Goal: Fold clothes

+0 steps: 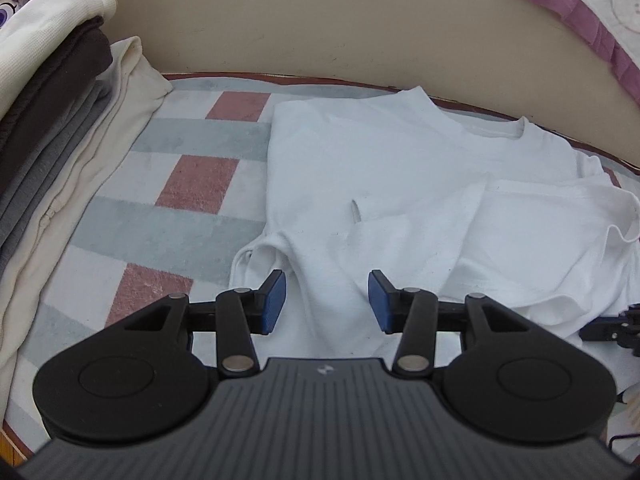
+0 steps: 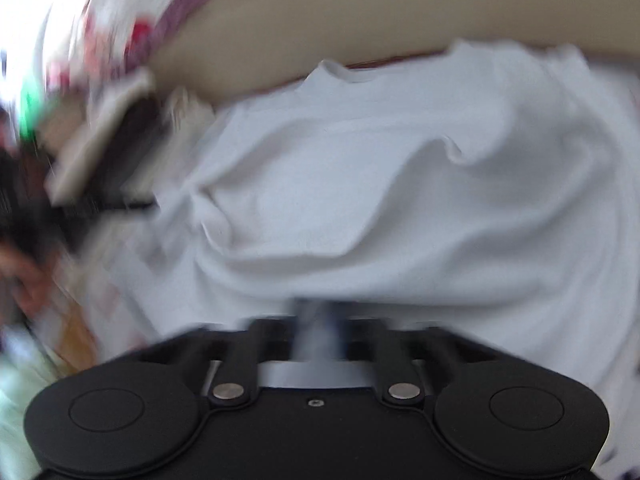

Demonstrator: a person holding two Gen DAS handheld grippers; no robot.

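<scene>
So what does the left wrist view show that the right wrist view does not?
Only the left wrist view: the left gripper with jaws open above the white T-shirt, nothing between them; the checked rug sharply; the neat stack of folded clothes.

Only the right wrist view: the right gripper, jaws together, with white fabric bunched at their tips; the blur hides whether it is pinched. A raised fold crosses the shirt.

Both: the T-shirt, its collar toward the beige wall, and the pink-edged patterned cloth.

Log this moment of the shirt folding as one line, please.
stage: folding white T-shirt | left gripper: open above shirt hem | right gripper: shut on shirt fabric | folded stack: at left
</scene>
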